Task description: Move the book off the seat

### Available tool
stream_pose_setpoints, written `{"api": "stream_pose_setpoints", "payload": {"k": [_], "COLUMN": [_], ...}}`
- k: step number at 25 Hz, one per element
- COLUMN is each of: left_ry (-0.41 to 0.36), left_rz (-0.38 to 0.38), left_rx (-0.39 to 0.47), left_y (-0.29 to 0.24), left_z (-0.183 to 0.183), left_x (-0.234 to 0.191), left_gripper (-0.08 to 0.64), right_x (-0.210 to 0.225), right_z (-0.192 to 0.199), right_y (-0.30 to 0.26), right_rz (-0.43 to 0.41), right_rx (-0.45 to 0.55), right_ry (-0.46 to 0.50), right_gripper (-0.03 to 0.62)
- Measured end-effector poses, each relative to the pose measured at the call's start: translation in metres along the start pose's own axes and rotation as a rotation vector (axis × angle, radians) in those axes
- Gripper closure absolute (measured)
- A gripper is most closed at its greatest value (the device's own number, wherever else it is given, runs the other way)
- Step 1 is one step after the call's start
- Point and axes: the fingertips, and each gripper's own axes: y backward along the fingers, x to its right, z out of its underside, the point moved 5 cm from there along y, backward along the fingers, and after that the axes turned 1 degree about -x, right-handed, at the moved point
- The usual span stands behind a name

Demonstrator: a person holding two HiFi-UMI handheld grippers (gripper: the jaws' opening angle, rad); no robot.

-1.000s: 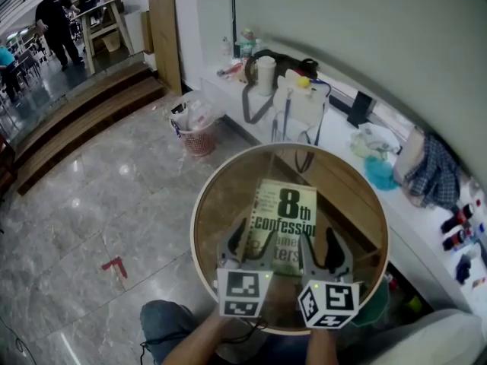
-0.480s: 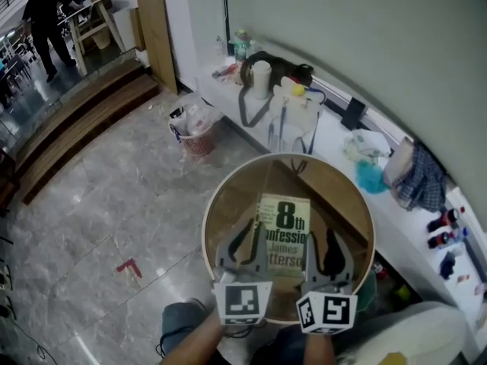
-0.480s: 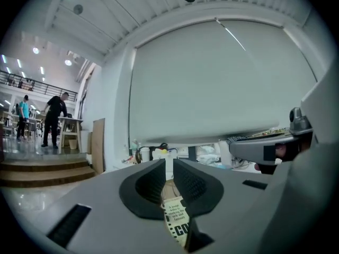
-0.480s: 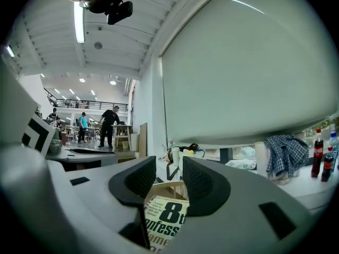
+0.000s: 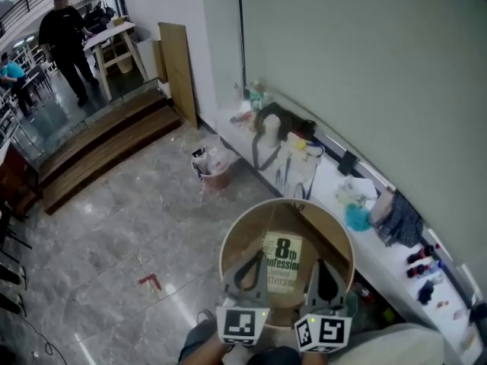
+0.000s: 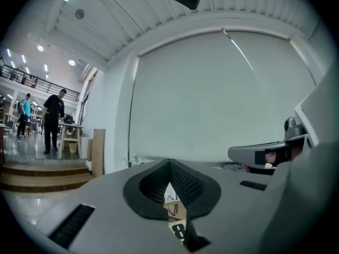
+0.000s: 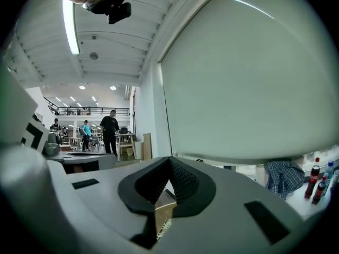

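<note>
Far left: a person in black [image 5: 67,36] is standing beyond the steps [image 5: 106,154]. The head view is looking down on them, while both gripper views are showing them level and far off.
left of middle: a board [image 5: 179,71] is leaning against the wall and a basket [image 5: 213,172] is sitting on the floor near it. Only the head view is showing the basket and the red mark [image 5: 150,281] on the tiles.
seat [image 5: 228,242]: round and wooden, it is filling the lower middle of the head view.
left gripper [image 5: 255,257]: its jaws have just been closing and are now pressing together with nothing between them. Its own view is showing the pads meeting, with a sliver of printed cover peeping through low in the gap.
book [image 5: 281,261]: it is lying flat on the seat, cover up. Only the head view is showing it whole, framed between the two grippers.
right gripper [image 5: 318,266]: its jaws have likewise just been closing and are now clenching on nothing. Its view alone is catching a ceiling lamp [image 7: 70,25].
right: a white counter [image 5: 365,238] is running along the wall, carrying a plaid cloth [image 5: 397,220] and bottles [image 5: 422,257]. The right gripper view is showing the cloth and bottles level, just under the window blind [image 7: 254,78].
</note>
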Motion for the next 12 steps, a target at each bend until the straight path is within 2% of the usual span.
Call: {"api": "stream_pose_setpoints", "payload": {"k": [6,12], "left_ry": [0.005,0.012], "left_rz": [-0.012,-0.059], "left_rx": [0.032,0.055], "left_y": [0.038,0.078], "left_z": [-0.114,-0.185], "left_x": [0.025,0.052], "left_gripper": [0.558,0.558], "right_x": [-0.008,-0.015], "right_z": [-0.116,-0.193], "right_y": [0.031,0.072], "right_rz": [-0.051,-0.117], "right_rx": [0.041,0.091], "right_ry": [0.018,0.066], "right_gripper": [0.586,0.586]}}
